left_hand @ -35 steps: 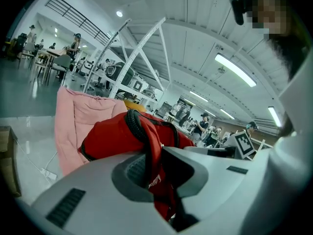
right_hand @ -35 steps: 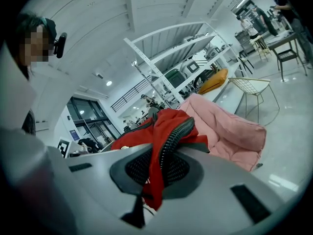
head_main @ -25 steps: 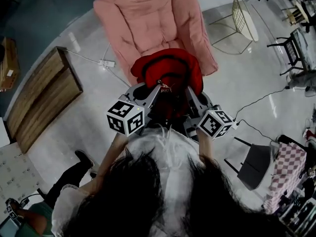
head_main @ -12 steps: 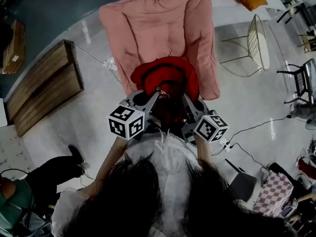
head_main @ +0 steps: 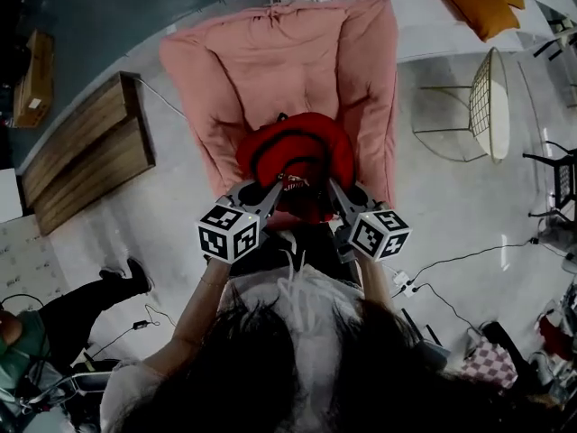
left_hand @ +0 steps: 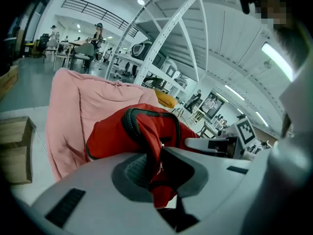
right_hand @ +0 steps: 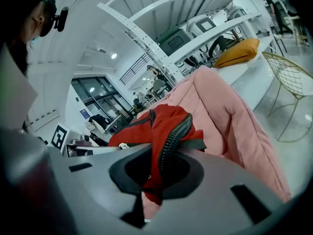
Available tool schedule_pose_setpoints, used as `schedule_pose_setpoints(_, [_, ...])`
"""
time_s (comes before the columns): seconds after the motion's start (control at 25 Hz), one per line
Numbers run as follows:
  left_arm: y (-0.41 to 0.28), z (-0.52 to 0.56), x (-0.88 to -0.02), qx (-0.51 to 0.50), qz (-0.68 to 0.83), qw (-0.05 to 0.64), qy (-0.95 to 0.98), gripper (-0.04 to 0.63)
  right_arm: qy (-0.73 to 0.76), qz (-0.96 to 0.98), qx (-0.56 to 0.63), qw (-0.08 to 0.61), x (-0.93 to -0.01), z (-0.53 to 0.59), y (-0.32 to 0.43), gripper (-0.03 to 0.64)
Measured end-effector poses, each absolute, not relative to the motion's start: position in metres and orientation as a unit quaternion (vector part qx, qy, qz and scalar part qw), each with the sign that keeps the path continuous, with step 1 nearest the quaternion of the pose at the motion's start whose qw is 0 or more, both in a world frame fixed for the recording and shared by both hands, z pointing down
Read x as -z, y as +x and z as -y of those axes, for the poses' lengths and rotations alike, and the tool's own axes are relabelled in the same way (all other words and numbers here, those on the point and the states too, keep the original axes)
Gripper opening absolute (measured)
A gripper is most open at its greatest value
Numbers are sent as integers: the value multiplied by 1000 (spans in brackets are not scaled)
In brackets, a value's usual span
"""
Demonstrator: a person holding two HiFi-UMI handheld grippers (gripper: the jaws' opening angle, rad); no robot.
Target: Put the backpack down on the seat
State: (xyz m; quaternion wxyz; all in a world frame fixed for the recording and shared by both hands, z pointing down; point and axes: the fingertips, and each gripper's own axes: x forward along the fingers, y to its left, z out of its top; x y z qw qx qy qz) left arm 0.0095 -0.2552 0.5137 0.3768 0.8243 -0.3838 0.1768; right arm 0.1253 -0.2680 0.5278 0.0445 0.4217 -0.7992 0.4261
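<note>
A red backpack [head_main: 297, 156] with black zip trim hangs between my two grippers, over the front part of a pink padded armchair [head_main: 279, 61]. My left gripper [head_main: 273, 188] is shut on the backpack's red fabric [left_hand: 154, 151] at its near left edge. My right gripper [head_main: 332, 188] is shut on the zipped edge [right_hand: 168, 146] at its near right side. In both gripper views the fabric is pinched between the jaws, and the pink chair [left_hand: 73, 111] [right_hand: 230, 116] lies just beyond the bag. Whether the bag's underside touches the seat is hidden.
A wooden platform [head_main: 86, 161] lies on the floor at the left. A wire chair [head_main: 487, 106] stands to the right and a yellow cushion [head_main: 482, 3] sits behind it. A cable and power strip [head_main: 406, 287] run on the floor at the right. A seated person's leg [head_main: 90, 296] is at lower left.
The backpack and both grippers have moved forward over the pink chair, which now lies closer and more squarely beneath the bag. Both grips are unchanged.
</note>
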Motion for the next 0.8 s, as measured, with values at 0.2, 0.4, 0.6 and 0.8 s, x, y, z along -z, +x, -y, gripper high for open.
schedule_pose_setpoints(0.2, [28, 290, -564, -205, 379, 394, 812, 61, 410, 785, -457, 79, -581, 309, 143, 46])
schedule_pose_setpoints(0.4, [35, 303, -624, -257, 369, 415, 791, 60, 399, 769, -484, 124, -641, 334, 149, 46])
schedule_pose_setpoints(0.6, [23, 339, -671, -251, 380, 452, 767, 60, 384, 755, -516, 130, -691, 362, 146, 46])
schedule_pose_setpoints(0.8, [12, 370, -711, -271, 390, 459, 751, 61, 393, 744, -520, 147, -730, 386, 149, 46])
